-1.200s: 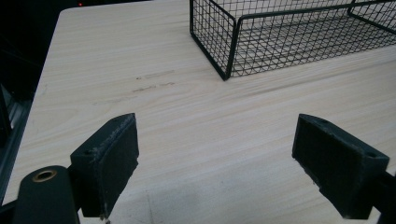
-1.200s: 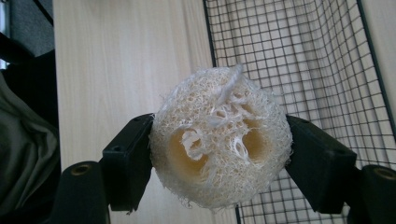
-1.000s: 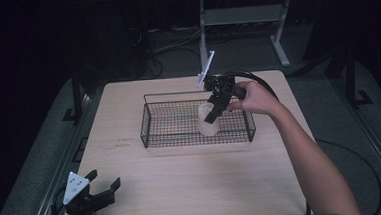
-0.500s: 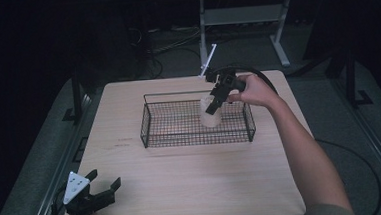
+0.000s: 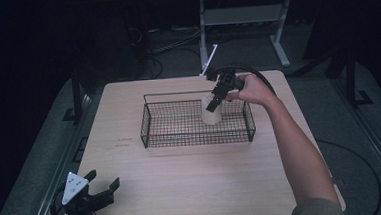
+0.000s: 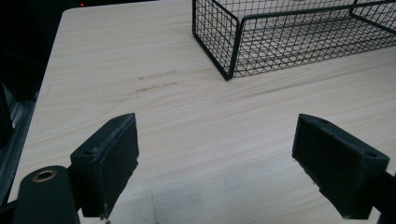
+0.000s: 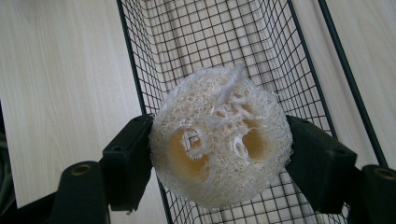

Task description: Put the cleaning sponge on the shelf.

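Now the loofah [image 5: 211, 113] is carried slightly higher and nearer the basket's far right part than a second ago, when it hung lower inside the wire basket [image 5: 149, 121]. It is clamped between the jaws of the right tongs [image 5: 212, 105], the pads pressed against its two sides, as is seen in the right gripper view [image 7: 219, 161], with the mesh floor below it. The lift suggests that the loofah is being taken out of the basket, though its lower part is judged to be not yet clear of the rim. The left tongs [image 5: 102, 185] are held wide open and empty near the table's [image 5: 193, 187] near left corner, as they were before.
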{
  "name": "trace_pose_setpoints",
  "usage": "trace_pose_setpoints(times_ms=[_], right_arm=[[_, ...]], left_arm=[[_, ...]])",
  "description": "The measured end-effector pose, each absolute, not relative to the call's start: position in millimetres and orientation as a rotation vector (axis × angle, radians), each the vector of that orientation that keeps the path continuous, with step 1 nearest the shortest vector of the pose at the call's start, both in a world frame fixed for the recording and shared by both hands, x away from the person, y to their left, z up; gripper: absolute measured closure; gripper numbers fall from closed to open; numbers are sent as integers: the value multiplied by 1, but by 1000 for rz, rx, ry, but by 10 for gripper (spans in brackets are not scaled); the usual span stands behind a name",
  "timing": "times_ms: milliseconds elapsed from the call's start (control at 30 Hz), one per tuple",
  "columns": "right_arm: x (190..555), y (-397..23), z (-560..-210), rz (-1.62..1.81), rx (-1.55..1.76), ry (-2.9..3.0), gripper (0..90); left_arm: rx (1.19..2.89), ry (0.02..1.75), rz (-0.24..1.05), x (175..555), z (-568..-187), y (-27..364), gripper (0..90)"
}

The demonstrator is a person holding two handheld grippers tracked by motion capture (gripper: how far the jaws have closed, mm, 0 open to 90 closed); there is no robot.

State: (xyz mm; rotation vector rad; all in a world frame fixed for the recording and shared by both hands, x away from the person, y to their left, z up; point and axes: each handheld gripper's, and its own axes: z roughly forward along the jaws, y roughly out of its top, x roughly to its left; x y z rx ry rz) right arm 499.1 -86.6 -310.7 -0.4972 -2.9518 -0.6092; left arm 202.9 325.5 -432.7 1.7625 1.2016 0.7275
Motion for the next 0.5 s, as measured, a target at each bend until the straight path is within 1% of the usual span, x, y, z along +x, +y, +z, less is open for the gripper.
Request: trace_pose_setpoints(times_ms=[200,500], right_arm=[[504,-87,-315,-614,-523,-2946,274],[512,-84,-330,-573,-533,-2936,274]], left_arm=[[1759,1203,726,203,-433,326,138],[1759,1207,733,203,-433,327,138]])
